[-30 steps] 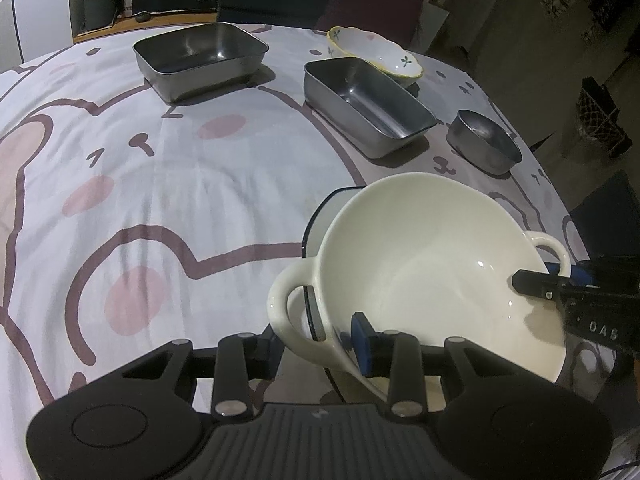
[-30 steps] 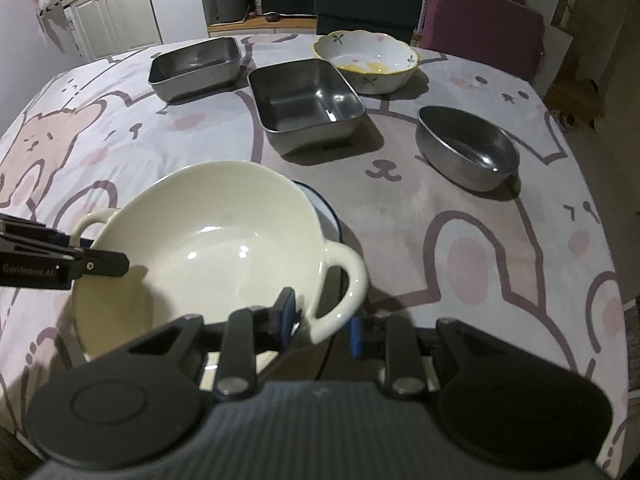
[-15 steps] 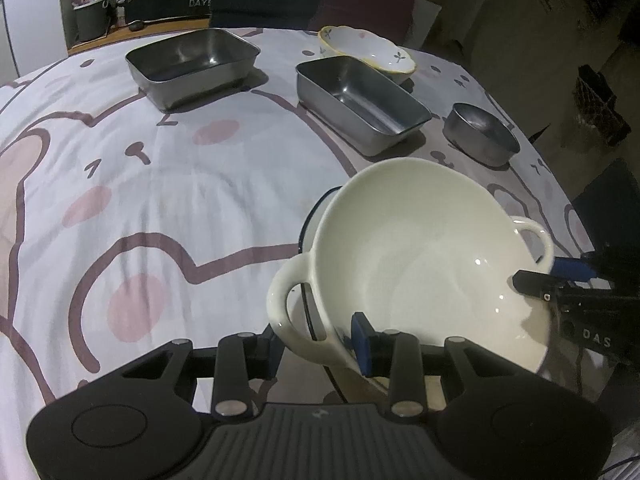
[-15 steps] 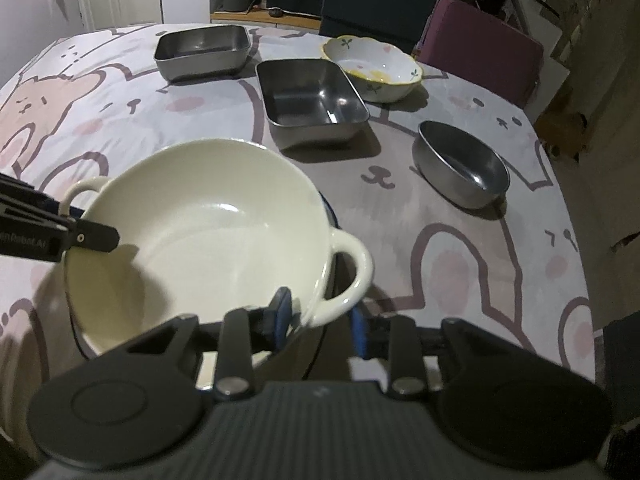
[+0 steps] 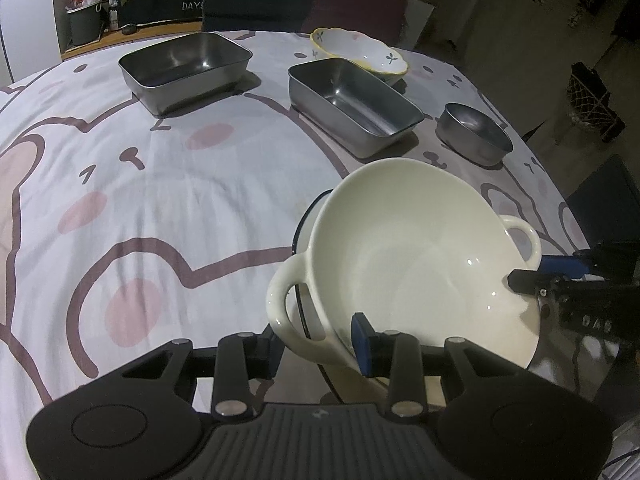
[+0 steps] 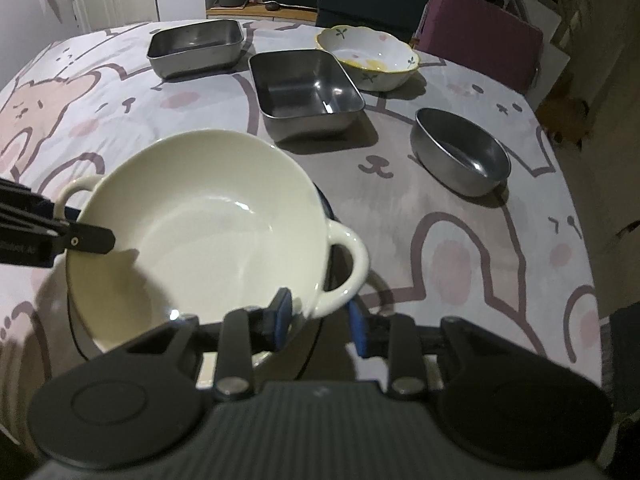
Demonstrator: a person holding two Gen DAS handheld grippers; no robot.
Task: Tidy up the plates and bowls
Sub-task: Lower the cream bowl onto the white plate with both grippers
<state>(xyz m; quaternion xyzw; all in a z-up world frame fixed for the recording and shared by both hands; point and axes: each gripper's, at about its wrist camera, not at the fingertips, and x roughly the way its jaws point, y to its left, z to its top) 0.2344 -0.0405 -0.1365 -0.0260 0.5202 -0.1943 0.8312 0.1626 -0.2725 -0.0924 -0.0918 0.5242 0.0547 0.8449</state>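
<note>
Change since earlier frame: cream bowl sits higher in both views and tips more; more of the dark-rimmed plate shows beneath its far side.
Cream bowl: glossy cream ceramic bowl with two loop handles (image 5: 416,256) (image 6: 200,232), empty, held between both grippers above the near part of the table, tilted, not lying flat.
Left gripper: black two-finger left gripper (image 5: 320,344) (image 6: 80,236) clamped on the bowl at one handle; one blue pad inside the rim, the other outside by the handle loop.
Right gripper: black two-finger right gripper (image 6: 320,316) (image 5: 524,276) clamped on the bowl at the opposite handle, one pad inside the rim, one outside; jaws have just been opening slightly, bowl wall between them.
Plate under bowl: white plate with dark blue rim (image 5: 310,216) (image 6: 326,204), mostly hidden by the bowl; whether the bowl touches it cannot be told.
Table: table under a white cloth printed with pink and brown cartoon animals (image 5: 160,184) (image 6: 460,232).
Far left: rectangular stainless steel tray (image 5: 186,66) (image 6: 196,46), empty.
Centre: second rectangular stainless steel tray (image 5: 354,102) (image 6: 306,90), empty, well apart from the first.
Behind centre tray: scalloped white ceramic bowl with yellow rim and leaf marks (image 5: 360,54) (image 6: 368,56), just beside that tray.
Right side: small oval stainless steel dish (image 5: 474,132) (image 6: 460,152), standing alone.
</note>
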